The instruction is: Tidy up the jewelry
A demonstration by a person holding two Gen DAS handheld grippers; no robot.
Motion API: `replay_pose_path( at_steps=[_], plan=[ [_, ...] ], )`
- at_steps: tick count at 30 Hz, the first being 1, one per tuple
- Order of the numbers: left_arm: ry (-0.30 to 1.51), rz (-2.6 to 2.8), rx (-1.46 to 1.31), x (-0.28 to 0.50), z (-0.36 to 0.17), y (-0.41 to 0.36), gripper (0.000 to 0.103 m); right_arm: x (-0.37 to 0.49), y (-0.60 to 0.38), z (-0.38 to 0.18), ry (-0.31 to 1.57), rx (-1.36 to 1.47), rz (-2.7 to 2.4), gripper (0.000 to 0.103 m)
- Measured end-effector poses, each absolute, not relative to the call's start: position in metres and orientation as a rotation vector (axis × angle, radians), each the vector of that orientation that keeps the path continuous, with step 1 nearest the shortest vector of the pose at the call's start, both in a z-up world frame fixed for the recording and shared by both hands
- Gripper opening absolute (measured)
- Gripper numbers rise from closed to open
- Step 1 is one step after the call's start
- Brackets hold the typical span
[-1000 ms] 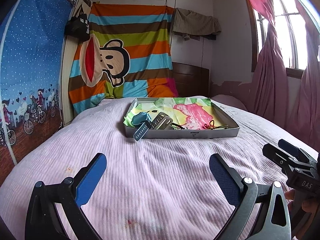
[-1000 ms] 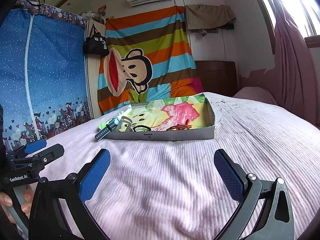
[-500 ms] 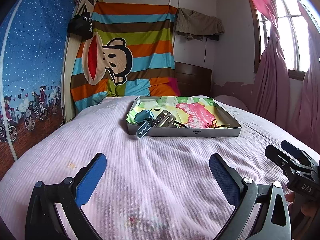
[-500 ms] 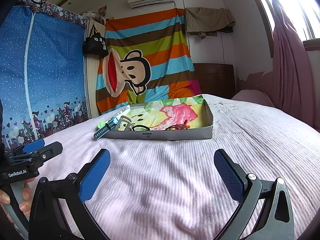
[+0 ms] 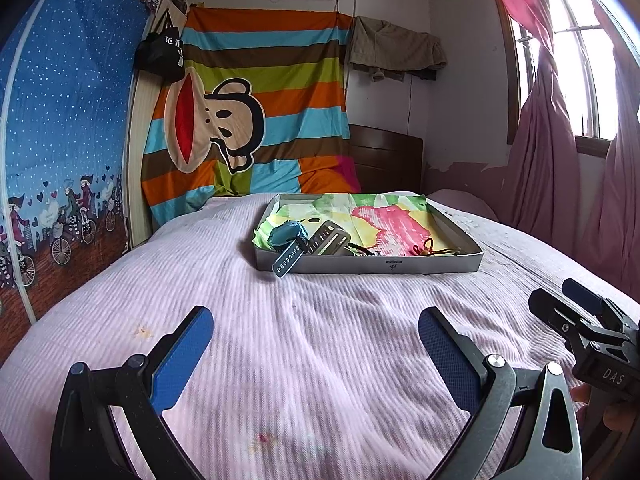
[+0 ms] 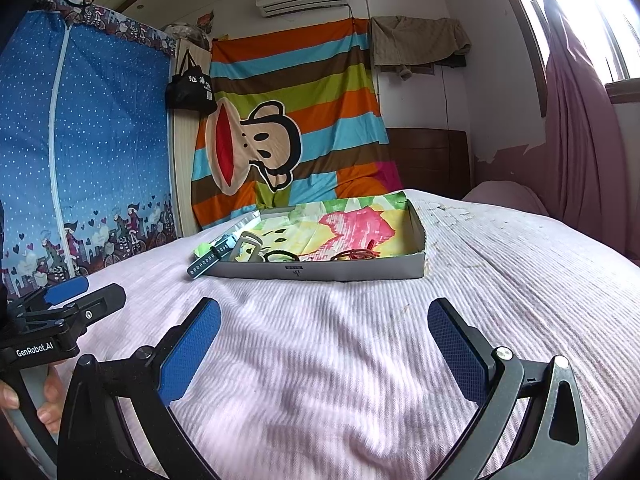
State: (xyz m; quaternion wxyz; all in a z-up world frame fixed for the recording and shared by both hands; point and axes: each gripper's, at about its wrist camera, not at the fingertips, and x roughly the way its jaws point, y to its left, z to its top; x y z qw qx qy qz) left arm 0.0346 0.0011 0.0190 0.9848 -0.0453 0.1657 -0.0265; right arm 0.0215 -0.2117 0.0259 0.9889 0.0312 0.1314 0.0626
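A shallow grey cardboard tray (image 5: 420, 267) (image 6: 360, 270) lined with bright printed paper lies on the pink bedspread ahead of both grippers. At its left end rests a teal watch (image 5: 289, 240) (image 6: 208, 262) with its strap hanging over the rim, beside a grey watch band (image 5: 328, 237) (image 6: 250, 246). A black ring-shaped band (image 6: 282, 257) and a red-brown cord bracelet (image 5: 432, 249) (image 6: 358, 255) lie nearer the front wall. My left gripper (image 5: 316, 346) and right gripper (image 6: 324, 338) both hover open over the bed, well short of the tray, holding nothing.
The pink striped bedspread (image 5: 320, 340) stretches between grippers and tray. A blue fabric wardrobe (image 5: 60, 128) stands left, a striped monkey sheet (image 5: 256, 120) hangs behind, and pink curtains (image 5: 560, 160) hang right. A person's hand (image 6: 24, 400) holds the left gripper's handle.
Both wrist views have tilted and drifted slightly, so the tray sits a little further right in the left view. Both grippers stay open and nothing has been touched.
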Motion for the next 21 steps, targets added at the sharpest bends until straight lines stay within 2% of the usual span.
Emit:
replay_pose_path(
  at_steps=[21],
  plan=[
    [0.331, -0.051, -0.091, 0.0332, 0.0185, 0.0023, 0.103, 0.0214, -0.2125, 0.0264, 0.261, 0.061, 0.126, 0.102]
  ],
)
